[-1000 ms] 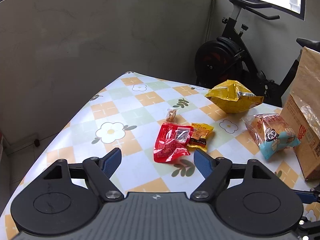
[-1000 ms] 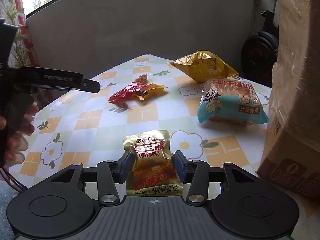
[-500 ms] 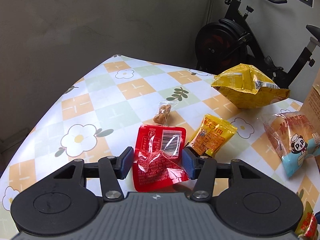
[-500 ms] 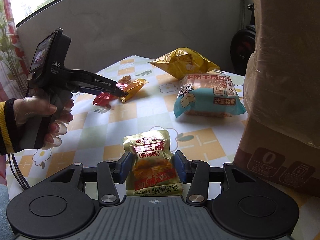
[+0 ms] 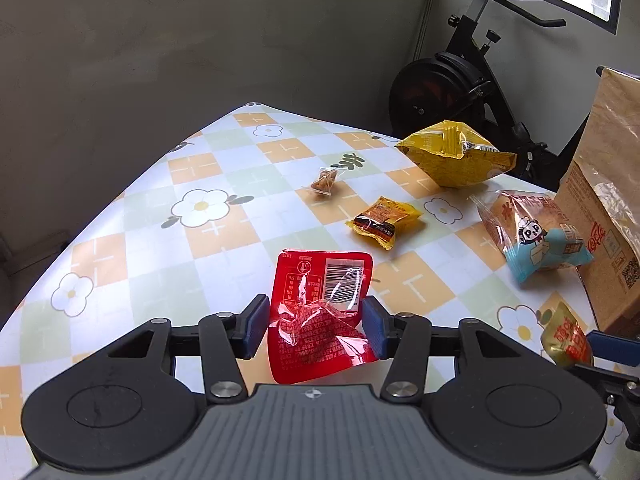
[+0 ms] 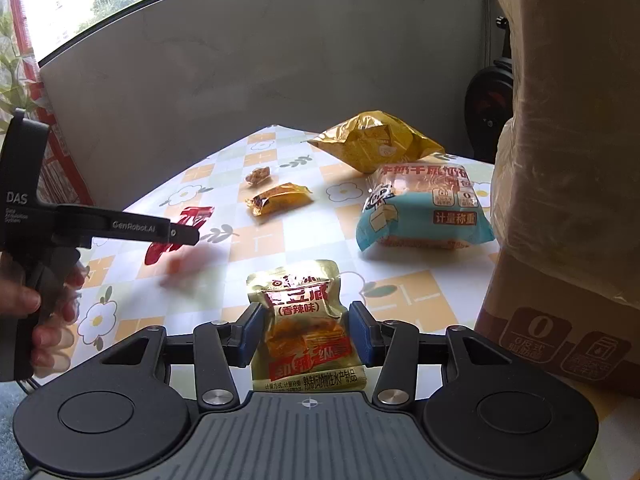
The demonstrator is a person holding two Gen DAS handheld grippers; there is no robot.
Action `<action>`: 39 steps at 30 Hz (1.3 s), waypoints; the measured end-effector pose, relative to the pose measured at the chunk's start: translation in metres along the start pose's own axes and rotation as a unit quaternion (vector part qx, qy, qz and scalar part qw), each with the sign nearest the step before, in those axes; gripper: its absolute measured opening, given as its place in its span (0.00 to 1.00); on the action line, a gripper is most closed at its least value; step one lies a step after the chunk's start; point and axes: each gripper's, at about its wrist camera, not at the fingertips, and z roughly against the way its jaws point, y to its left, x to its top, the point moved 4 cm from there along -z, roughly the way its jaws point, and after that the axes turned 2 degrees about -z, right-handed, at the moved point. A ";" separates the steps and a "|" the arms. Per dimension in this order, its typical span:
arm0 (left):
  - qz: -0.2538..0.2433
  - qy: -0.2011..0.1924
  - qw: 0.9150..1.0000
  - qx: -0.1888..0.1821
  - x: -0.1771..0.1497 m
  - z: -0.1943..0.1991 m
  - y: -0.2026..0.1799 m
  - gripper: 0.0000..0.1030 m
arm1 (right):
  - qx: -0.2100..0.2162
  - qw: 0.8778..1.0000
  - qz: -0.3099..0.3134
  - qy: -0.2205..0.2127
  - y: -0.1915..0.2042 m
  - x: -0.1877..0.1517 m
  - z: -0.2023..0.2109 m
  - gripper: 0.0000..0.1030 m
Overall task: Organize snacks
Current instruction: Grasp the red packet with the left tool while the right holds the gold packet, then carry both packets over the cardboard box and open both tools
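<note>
Holding a red packet [image 5: 320,312] in narrow jaws, left gripper [image 5: 314,330] sits well left of the box [image 5: 604,216]. Right gripper [image 6: 306,334] clamps a gold packet [image 6: 306,324], long axis along its fingers, nearer the box above the counter [image 5: 200,240].

Crumpled red packet [image 5: 320,316] and gold pouch [image 6: 306,328] gripped; yellow bag [image 5: 456,156], bread pack [image 5: 532,236] lie flat.
</note>
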 end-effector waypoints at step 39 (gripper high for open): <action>-0.071 -0.163 0.967 -0.183 0.144 0.132 -0.234 0.53 | -0.127 0.980 -0.059 -0.145 -0.168 0.140 0.166 0.43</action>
